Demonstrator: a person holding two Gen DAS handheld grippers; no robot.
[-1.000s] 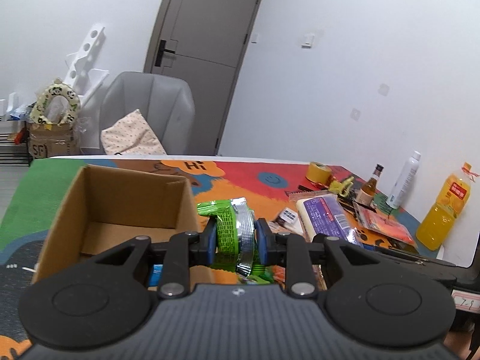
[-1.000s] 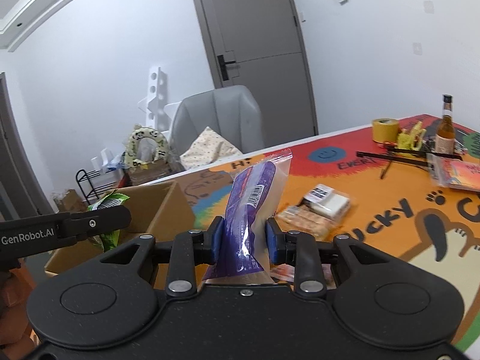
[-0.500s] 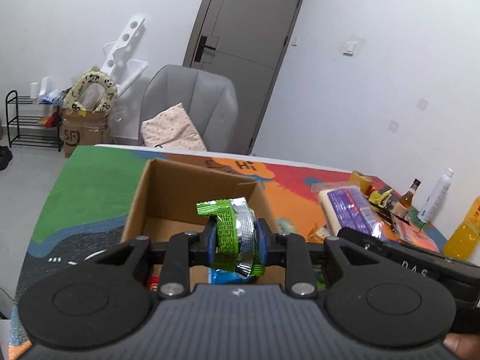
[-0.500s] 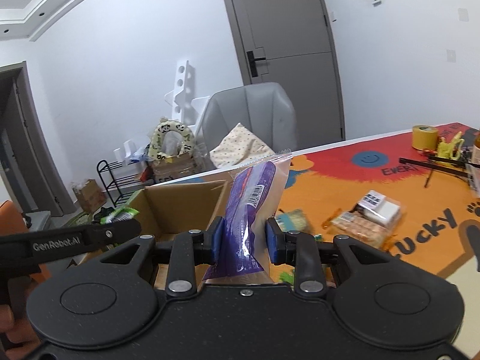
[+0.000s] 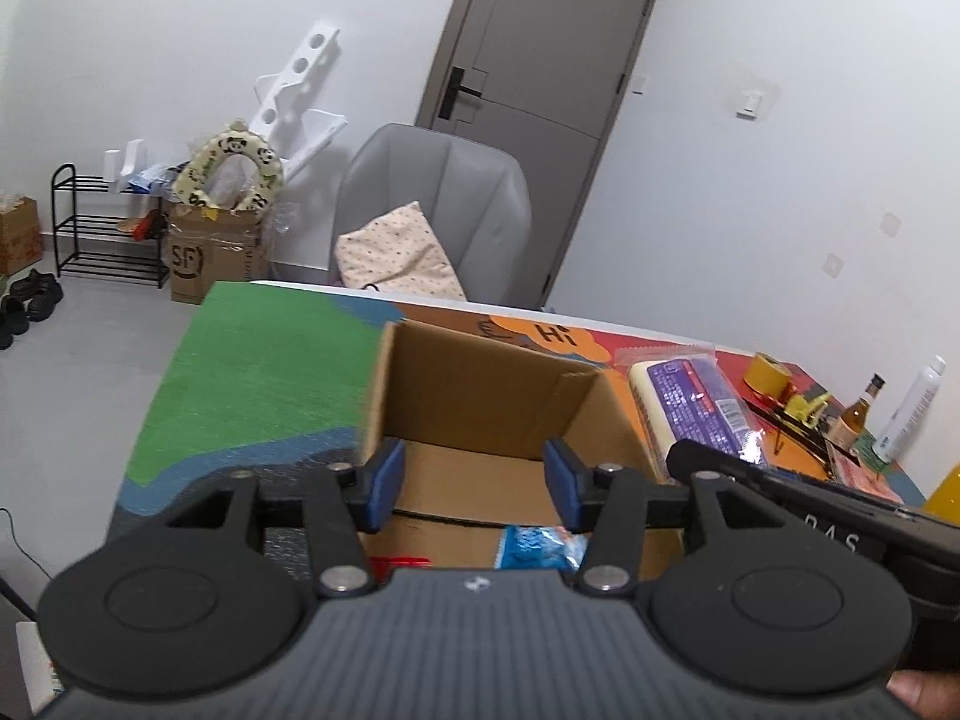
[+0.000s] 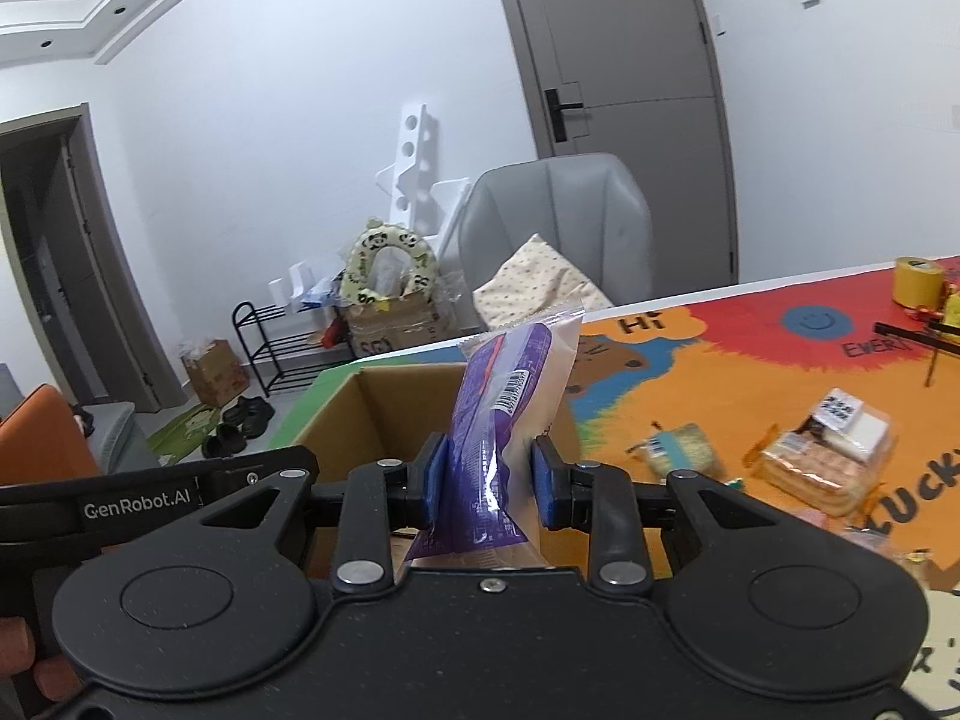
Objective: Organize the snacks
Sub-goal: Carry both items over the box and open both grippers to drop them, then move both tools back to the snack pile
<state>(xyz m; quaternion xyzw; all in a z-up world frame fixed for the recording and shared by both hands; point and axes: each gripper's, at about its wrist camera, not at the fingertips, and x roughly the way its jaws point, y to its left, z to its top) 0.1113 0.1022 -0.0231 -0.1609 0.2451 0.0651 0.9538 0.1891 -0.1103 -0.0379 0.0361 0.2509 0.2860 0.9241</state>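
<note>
Left wrist view, left claw (image 5: 474, 483): blue pads apart and opening, with nothing between them; it hangs over the open cardboard box (image 5: 480, 396).
Left wrist view, box contents: a blue snack packet (image 5: 540, 546) and something red lie on the box floor.
Left wrist view, tabletop (image 5: 258, 372): the purple snack pack (image 5: 696, 402) shows beyond the box's right wall.
Right wrist view, right claw (image 6: 489, 480): pads clamped on the purple snack pack (image 6: 510, 408), held upright in front of the box (image 6: 372, 408).
Right wrist view, tabletop (image 6: 750, 360): wrapped snacks (image 6: 822, 450) lie loose to the right.
</note>
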